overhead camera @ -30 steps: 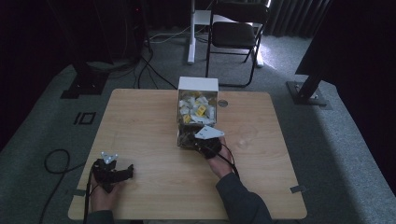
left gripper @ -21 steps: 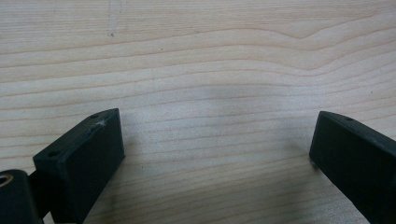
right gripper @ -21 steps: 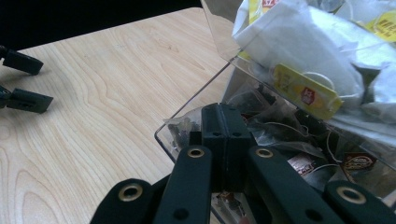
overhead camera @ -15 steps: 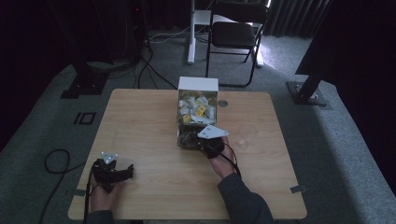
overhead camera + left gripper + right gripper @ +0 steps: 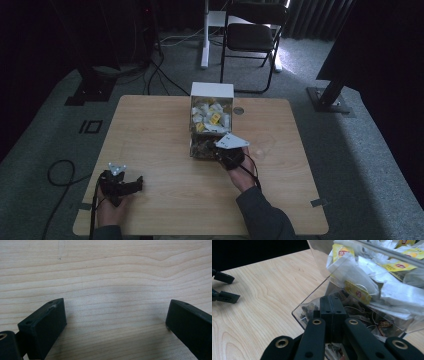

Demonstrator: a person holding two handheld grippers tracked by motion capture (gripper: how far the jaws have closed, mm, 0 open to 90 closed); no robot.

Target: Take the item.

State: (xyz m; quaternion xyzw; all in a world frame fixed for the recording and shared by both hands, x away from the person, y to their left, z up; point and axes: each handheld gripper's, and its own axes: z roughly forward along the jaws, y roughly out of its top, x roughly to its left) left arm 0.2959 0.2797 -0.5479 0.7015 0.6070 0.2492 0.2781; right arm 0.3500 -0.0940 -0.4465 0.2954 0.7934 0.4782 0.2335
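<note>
high view: right hand-held gripper [image 5: 226, 151], jaws closed, at clear box [image 5: 212, 111] front edge; left hand-held gripper [image 5: 131, 185] wide.

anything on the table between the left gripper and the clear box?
Nothing: bare wood between left gripper and clear box of tea bags, per high view.

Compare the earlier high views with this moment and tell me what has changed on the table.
The right gripper has edged a little up the picture and to the left, to the near compartment of the clear box, its fingers closed together with nothing visibly between them. The left gripper stayed open near the table's front-left corner, and the box with its tea bags did not move.
</note>
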